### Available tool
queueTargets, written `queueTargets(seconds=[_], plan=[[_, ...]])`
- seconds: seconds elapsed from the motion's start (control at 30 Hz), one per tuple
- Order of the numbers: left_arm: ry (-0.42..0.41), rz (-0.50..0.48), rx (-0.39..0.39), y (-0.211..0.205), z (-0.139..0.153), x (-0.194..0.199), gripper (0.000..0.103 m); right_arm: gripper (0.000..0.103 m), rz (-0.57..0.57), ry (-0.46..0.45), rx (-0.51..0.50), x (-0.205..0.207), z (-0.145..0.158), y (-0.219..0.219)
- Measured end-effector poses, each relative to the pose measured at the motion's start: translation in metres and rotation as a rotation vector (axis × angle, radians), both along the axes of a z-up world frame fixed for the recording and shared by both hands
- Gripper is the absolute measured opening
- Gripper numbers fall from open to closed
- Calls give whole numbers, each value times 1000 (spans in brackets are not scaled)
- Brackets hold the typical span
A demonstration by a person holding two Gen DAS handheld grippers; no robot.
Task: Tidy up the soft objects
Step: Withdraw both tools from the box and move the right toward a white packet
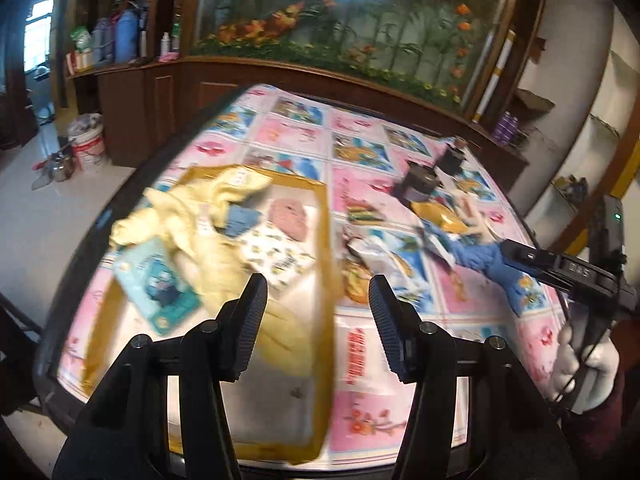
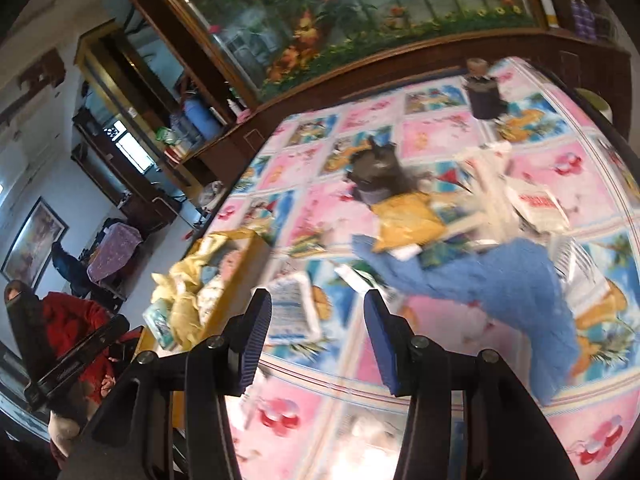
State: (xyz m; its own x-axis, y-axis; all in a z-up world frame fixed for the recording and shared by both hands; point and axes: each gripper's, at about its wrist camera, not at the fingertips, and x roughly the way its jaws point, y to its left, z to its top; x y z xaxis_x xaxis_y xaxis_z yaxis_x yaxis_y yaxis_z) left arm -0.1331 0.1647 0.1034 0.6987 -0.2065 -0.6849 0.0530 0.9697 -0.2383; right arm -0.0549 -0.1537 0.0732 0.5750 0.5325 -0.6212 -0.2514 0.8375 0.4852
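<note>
Blue knit, limp and light: the blue cloth will sag and drape when lifted, so a pinch on a bunched fold near its middle looks safest (an edge would trail). It sprawls on the mat among packets, just past the right gripper, whose jaws stand apart on nothing. The left gripper hangs spread and empty over the box, where a yellow cloth lies heaped.

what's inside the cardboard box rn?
In the cardboard box: yellow cloth, teal packet, pink knit piece, printed white cloth. Anything beneath the yellow cloth is hidden.
</note>
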Motion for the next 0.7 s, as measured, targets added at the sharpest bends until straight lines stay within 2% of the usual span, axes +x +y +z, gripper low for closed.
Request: queueTargets(seconds=[0.1, 0.23, 0.33, 0.5, 0.63, 0.7], plan=[[19, -50, -48, -22, -9, -2, 53, 48, 41, 44, -18, 5, -10, 11], [44, -67, -73, -30, -15, -14, 53, 48, 151, 59, -68, 12, -16, 58], [35, -39, -70, -17, -13, -31, 53, 48, 266, 57, -115, 14, -18, 103], [-9, 46, -79, 20, 0, -51, 53, 48, 466, 1, -224, -14, -26, 160], [-13, 42, -90, 23, -1, -51, 53, 47, 517, 15, -290, -18, -46, 182], [-8, 23, -92, 18, -4, -49, 53, 42, 549, 26, -319, -21, -55, 187]])
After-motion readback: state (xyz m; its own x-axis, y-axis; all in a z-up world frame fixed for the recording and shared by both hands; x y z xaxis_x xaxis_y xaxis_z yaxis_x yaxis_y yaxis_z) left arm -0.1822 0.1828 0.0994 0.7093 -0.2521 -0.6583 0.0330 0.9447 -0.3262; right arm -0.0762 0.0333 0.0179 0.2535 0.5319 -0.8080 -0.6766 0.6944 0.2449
